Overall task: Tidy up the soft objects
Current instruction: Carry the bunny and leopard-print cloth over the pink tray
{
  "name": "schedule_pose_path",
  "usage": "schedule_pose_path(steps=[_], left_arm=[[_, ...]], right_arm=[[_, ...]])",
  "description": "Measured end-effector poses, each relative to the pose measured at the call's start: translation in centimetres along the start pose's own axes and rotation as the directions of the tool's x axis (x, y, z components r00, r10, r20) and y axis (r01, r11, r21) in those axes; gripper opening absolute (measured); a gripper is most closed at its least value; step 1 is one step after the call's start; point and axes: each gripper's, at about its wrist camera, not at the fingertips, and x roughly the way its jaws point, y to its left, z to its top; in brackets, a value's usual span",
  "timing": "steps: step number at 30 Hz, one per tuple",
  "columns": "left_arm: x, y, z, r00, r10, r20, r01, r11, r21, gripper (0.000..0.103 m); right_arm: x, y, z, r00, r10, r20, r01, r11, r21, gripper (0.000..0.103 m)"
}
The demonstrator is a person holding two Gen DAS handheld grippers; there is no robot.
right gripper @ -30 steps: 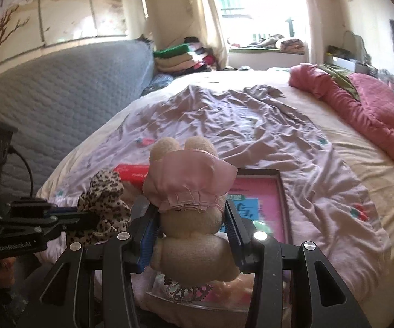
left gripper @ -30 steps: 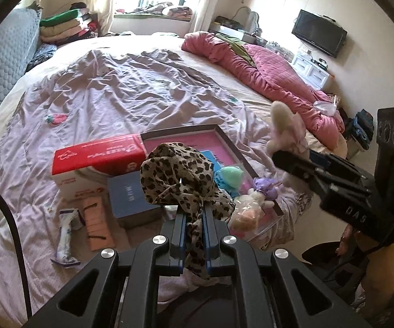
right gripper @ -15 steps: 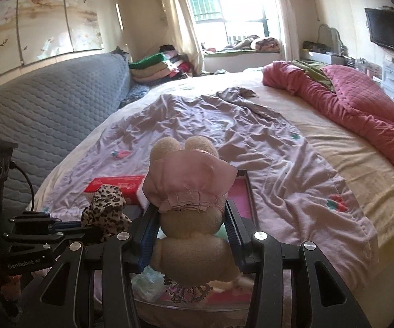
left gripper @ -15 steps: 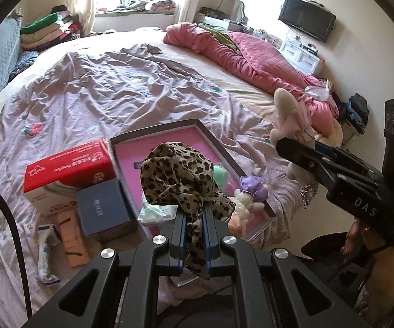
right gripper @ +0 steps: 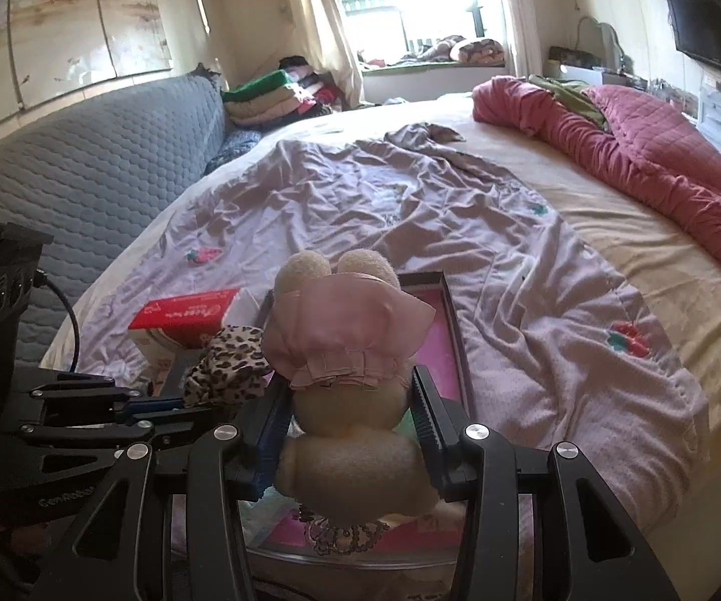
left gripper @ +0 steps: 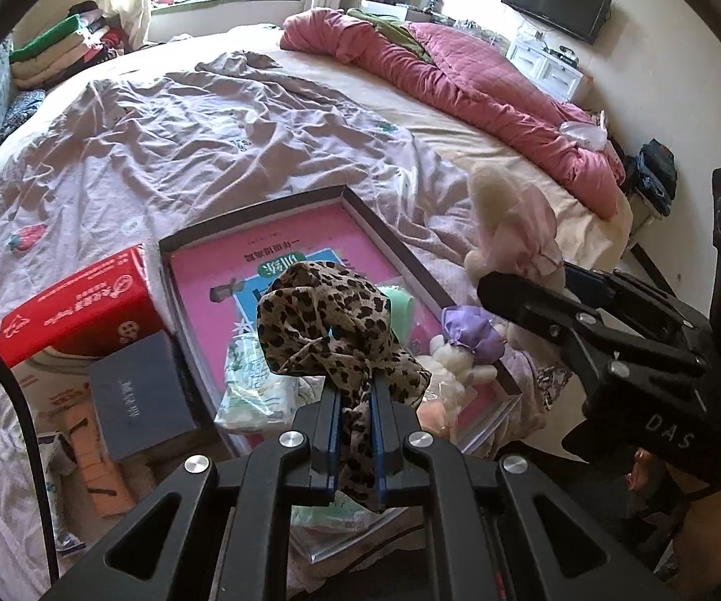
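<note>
A: Fingers of the left gripper (left gripper: 353, 415) are clenched on a leopard-print scarf (left gripper: 330, 320); the cloth bunches above the tips and a tail hangs between the blue pads. Where does it sit relative to the box?

B: Scarf hangs above the near part of a shallow dark-rimmed box (left gripper: 400, 245) with a pink printed bottom, which lies on the bed near its edge. Inside the box: a mint-green soft item (left gripper: 400, 303), a small plush toy with a purple cap (left gripper: 465, 345) near the right rim, and a clear plastic packet (left gripper: 255, 390) at the near left corner.

A: And the right gripper (right gripper: 353, 415)?

B: Its fingers (right gripper: 425, 415) grasp a cream plush bunny in a pink dress (right gripper: 345, 350), pressing on the body from both sides, ears pointing away from the camera. In the left wrist view the bunny (left gripper: 510, 230) is held off the right rim of the box, above the lilac sheet (left gripper: 185, 150).

A: What lies left of the box?

B: Red-and-white carton (left gripper: 75, 310) touching the left rim; a dark grey booklet (left gripper: 140, 395) rests against it. An orange card (left gripper: 95, 456) and a small wrapper lie nearer the bed edge. A crimson quilt (left gripper: 460, 80) is heaped along the far side, well apart from the box.
</note>
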Motion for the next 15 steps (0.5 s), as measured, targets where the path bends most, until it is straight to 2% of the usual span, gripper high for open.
schedule_pose_path(steps=[15], left_arm=[[4.3, 0.5, 0.0, 0.997, -0.018, -0.079, 0.018, 1.000, -0.002, 0.010]], right_arm=[[4.5, -0.9, -1.3, 0.996, -0.016, -0.093, 0.016, 1.000, 0.003, 0.048]])
